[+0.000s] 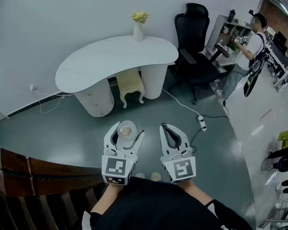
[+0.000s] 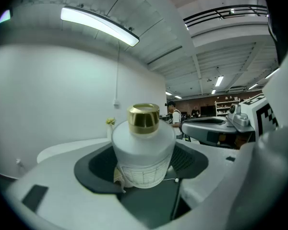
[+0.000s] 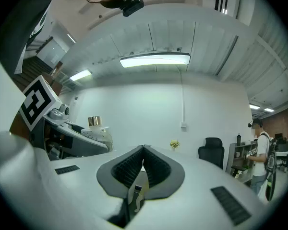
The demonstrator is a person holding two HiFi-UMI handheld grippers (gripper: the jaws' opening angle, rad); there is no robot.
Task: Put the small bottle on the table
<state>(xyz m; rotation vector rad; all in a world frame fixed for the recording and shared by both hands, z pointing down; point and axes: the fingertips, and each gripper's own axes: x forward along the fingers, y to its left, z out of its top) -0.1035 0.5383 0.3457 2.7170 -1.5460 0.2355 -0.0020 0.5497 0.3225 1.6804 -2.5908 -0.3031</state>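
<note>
A small frosted white bottle [image 1: 125,130] with a gold cap sits between the jaws of my left gripper [image 1: 126,124], which is shut on its wide body. In the left gripper view the bottle [image 2: 143,150] stands upright and both dark pads press its sides. My right gripper [image 1: 163,125] hangs beside it on the right, shut with nothing in it; its ribbed pads [image 3: 156,166] meet at the tips. The bottle [image 3: 97,128] also shows at the left of the right gripper view. Ahead stands the white curved table [image 1: 110,61], well beyond both grippers.
A white vase with yellow flowers [image 1: 138,28] stands at the table's far edge. A cream stool [image 1: 129,85] sits under the table. A black office chair [image 1: 194,42] and a person [image 1: 249,51] are to the right. A power strip [image 1: 201,122] lies on the floor; dark wooden rails [image 1: 33,176] are at left.
</note>
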